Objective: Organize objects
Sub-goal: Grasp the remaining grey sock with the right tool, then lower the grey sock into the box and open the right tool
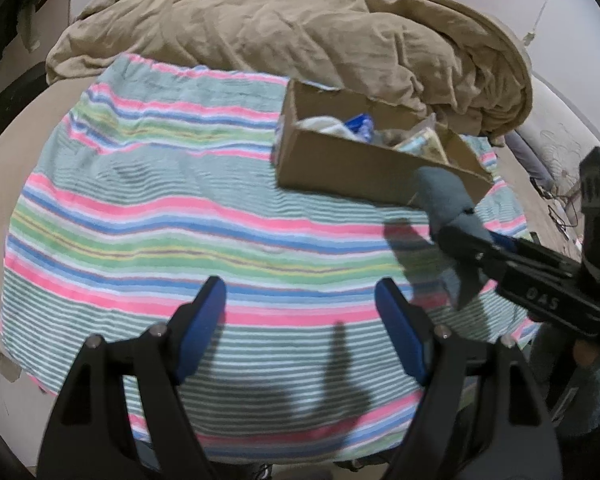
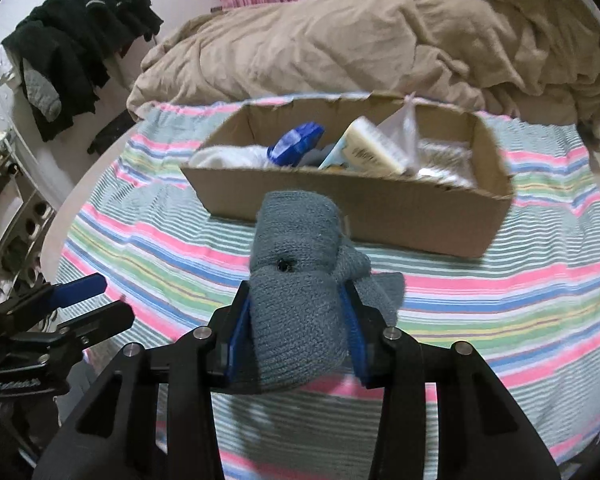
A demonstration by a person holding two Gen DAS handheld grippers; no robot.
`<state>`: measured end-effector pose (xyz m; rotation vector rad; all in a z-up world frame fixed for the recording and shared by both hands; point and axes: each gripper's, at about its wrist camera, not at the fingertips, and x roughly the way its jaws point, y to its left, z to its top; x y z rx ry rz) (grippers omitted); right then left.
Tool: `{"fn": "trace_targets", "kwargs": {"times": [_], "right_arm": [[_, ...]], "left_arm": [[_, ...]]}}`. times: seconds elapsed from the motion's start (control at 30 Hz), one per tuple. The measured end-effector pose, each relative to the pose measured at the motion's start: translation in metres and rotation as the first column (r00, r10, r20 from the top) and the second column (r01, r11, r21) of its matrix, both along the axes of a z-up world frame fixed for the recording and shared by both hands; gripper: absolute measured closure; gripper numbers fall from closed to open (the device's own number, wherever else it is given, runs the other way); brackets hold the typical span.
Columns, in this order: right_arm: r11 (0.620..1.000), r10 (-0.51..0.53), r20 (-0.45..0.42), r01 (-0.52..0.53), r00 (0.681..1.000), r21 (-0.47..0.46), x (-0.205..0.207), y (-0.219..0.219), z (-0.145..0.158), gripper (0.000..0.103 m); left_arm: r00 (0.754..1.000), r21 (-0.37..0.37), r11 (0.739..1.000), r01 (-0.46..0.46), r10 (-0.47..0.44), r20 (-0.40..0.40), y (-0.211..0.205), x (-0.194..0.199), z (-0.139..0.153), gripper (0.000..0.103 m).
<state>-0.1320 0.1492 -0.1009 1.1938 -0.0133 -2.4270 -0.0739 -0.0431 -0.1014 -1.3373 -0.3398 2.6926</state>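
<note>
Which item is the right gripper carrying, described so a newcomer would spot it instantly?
On the bed, a striped towel lies under an open cardboard box. In front of that box, the right gripper clamps a rolled grey-blue knitted sock. It is the only knitted item outside the box and off the towel.

The striped towel [image 1: 172,208] lies bare across its near and left parts, open room for a gripper. Toward its far right corner stands the cardboard box [image 2: 364,216], open-topped but crowded inside. Just behind the box, the heaped tan blanket [image 1: 300,36] walls off the bed's far side.
</note>
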Motion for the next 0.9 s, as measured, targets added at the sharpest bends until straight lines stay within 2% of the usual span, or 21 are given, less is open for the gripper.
{"fn": "trace_targets", "kwargs": {"times": [0.27, 0.53, 0.7, 0.9], "right_arm": [[0.999, -0.048, -0.079, 0.046, 0.996, -0.029, 0.004, 0.031, 0.04, 0.059], [0.996, -0.09, -0.144, 0.086, 0.985, -0.031, -0.021, 0.049, 0.064, 0.059], [0.994, -0.107, -0.165, 0.104, 0.981, -0.027, -0.042, 0.052, 0.069, 0.059], [0.993, -0.119, -0.158, 0.118, 0.98, -0.016, -0.072, 0.052, 0.06, 0.059]], "left_arm": [[0.998, -0.012, 0.999, 0.033, -0.034, -0.052, 0.018, -0.012, 0.024, 0.025], [0.992, -0.023, 0.999, 0.049, -0.051, -0.113, 0.027, -0.035, 0.048, 0.025], [0.989, -0.028, 0.999, 0.046, -0.05, -0.142, 0.028, -0.051, 0.056, 0.025], [0.987, -0.03, 0.999, 0.042, -0.046, -0.154, 0.029, -0.074, 0.055, 0.025]]}}
